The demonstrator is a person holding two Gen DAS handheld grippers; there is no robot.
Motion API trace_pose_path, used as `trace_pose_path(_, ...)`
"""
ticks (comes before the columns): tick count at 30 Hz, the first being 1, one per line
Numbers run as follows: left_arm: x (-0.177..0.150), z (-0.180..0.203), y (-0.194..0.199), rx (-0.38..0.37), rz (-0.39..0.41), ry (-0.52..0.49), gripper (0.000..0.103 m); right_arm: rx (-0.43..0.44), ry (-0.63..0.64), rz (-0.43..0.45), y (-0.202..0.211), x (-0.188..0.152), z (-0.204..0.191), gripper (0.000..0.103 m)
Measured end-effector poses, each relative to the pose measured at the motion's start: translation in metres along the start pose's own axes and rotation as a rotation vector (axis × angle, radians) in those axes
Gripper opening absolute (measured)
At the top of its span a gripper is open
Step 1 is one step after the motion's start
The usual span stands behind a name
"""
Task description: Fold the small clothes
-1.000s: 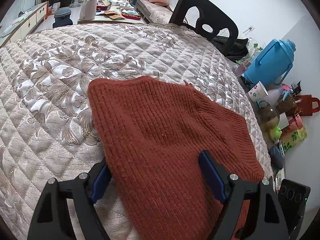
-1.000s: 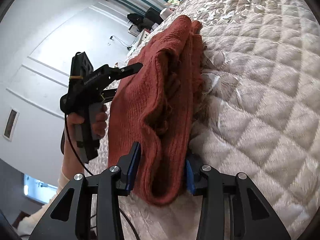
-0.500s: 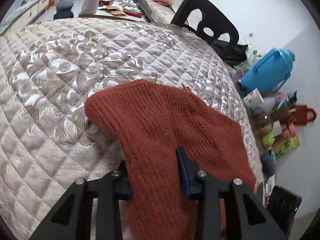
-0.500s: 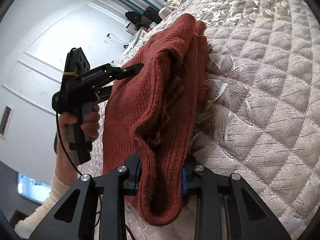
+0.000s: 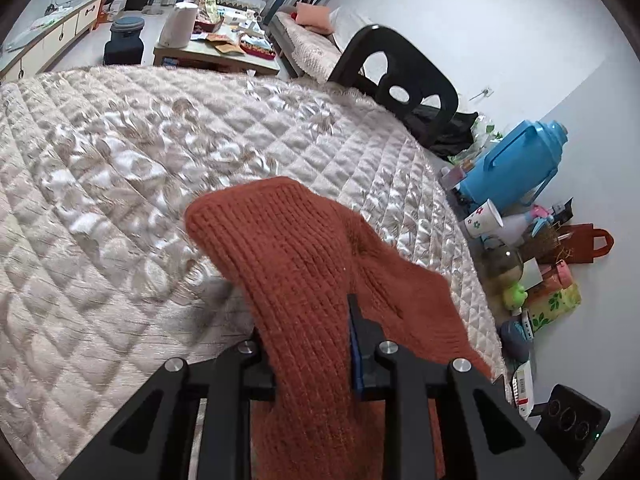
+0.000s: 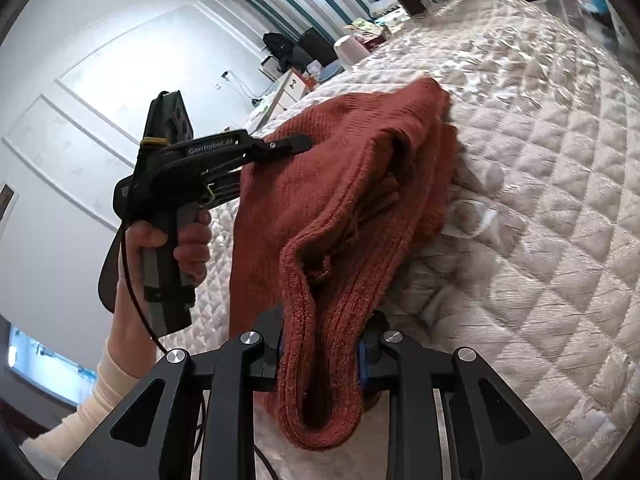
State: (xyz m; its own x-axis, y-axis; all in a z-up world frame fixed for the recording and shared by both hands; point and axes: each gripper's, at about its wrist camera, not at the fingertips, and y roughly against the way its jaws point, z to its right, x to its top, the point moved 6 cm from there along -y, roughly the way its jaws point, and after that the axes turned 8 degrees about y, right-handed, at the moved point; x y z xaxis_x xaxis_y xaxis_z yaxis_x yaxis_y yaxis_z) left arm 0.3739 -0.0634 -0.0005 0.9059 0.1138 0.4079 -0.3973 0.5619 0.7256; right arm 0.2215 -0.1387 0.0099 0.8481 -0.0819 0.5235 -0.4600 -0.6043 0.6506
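A rust-red knitted garment point(image 5: 304, 264) lies partly folded on the quilted beige bedcover point(image 5: 120, 184). My left gripper point(image 5: 310, 344) is shut on one edge of it and holds that edge lifted above the cover. My right gripper point(image 6: 320, 344) is shut on a bunched, doubled edge of the same garment point(image 6: 352, 184), also raised. In the right wrist view the left gripper point(image 6: 288, 146) shows from the side, held by a hand, clamped on the garment's far edge. The garment's far end still rests on the cover.
A black chair point(image 5: 396, 84) stands at the bed's far edge. A blue thermos jug point(image 5: 508, 160), paper cup point(image 5: 482, 220), bags and small items crowd the floor on the right. A low table point(image 5: 216, 52) with a white kettle stands beyond the bed.
Both grippers closed on the garment's edges. They have lifted it, so the cloth has bunched and pulled up and toward the near side.
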Motion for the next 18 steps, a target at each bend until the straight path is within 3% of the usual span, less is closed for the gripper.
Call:
trace_pose_path(7, 0.009, -0.015, 0.041, 0.006, 0.055, 0.008, 0.026, 0.032, 0.046, 0.006, -0.009, 0.008, -0.032, 0.025)
trace_pose_path(18, 0.016, -0.078, 0.101, 0.064, 0.133, 0.066, 0.026, 0.09, 0.137, -0.022, -0.054, 0.012, -0.079, 0.025)
